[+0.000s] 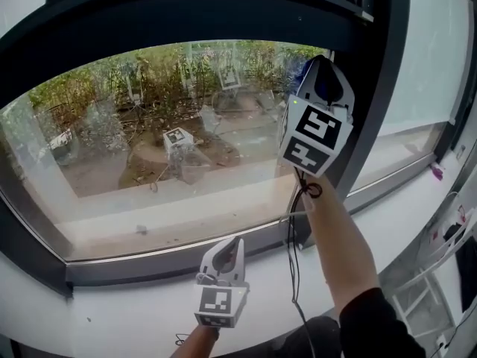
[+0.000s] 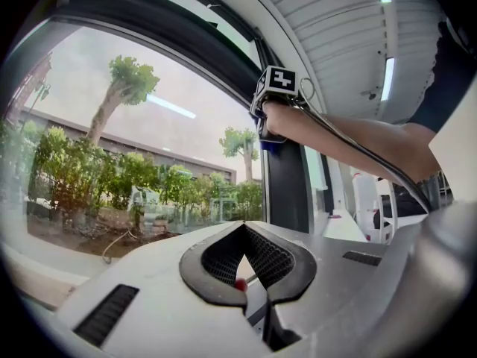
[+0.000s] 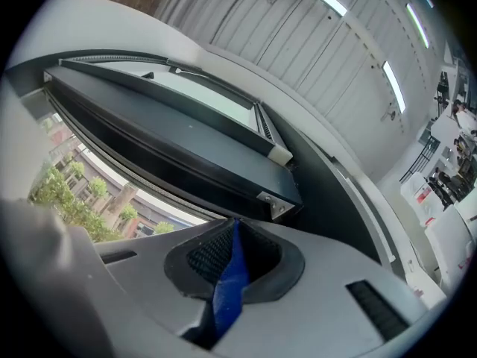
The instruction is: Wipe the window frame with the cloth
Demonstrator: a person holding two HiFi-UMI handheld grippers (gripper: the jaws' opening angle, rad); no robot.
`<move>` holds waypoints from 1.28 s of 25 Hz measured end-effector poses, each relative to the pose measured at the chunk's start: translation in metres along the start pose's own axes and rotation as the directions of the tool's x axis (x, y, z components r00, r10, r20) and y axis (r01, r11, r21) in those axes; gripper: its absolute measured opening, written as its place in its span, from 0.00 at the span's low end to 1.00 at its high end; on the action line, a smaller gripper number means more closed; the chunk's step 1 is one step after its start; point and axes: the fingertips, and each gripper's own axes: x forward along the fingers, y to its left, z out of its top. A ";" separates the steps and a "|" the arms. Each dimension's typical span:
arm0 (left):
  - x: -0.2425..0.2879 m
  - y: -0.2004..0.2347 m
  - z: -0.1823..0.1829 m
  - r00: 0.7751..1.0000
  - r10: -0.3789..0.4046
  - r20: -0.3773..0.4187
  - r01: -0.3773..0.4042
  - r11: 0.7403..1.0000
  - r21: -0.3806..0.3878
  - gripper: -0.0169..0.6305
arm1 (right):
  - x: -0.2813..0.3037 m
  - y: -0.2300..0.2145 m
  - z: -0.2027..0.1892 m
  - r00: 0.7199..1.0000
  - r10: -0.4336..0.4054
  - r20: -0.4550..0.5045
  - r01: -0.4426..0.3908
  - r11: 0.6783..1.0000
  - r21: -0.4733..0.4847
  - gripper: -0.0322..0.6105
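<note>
frame post (image 1: 376, 73) blocks R, sill (image 1: 134, 312) open

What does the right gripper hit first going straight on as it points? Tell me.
Probably the dark window frame: the right gripper, shut on the blue cloth, points at its upper corner. Depth is unclear.

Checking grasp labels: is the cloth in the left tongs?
No, the left tongs meet with nothing between them, while the blue cloth is pinched in the right tongs.

Looks steeply down from head height onto the window frame (image 1: 376, 73); tilts upward at it, nearer, in both gripper views.
</note>
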 end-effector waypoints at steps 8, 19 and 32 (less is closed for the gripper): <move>-0.026 0.007 0.028 0.999 0.034 0.027 -0.035 0.999 0.023 0.03 | -0.035 0.002 0.009 0.999 0.047 -0.001 -0.047 0.996 0.081 0.08; -0.021 0.020 0.119 0.991 0.125 -0.039 -0.124 0.992 0.037 0.03 | -0.066 0.046 0.022 0.954 0.294 -0.059 -0.280 0.943 0.181 0.08; -0.119 -0.011 0.331 0.949 0.271 -0.162 -0.265 0.963 0.059 0.03 | -0.125 0.047 0.167 0.762 0.561 -0.324 -0.451 0.818 0.356 0.08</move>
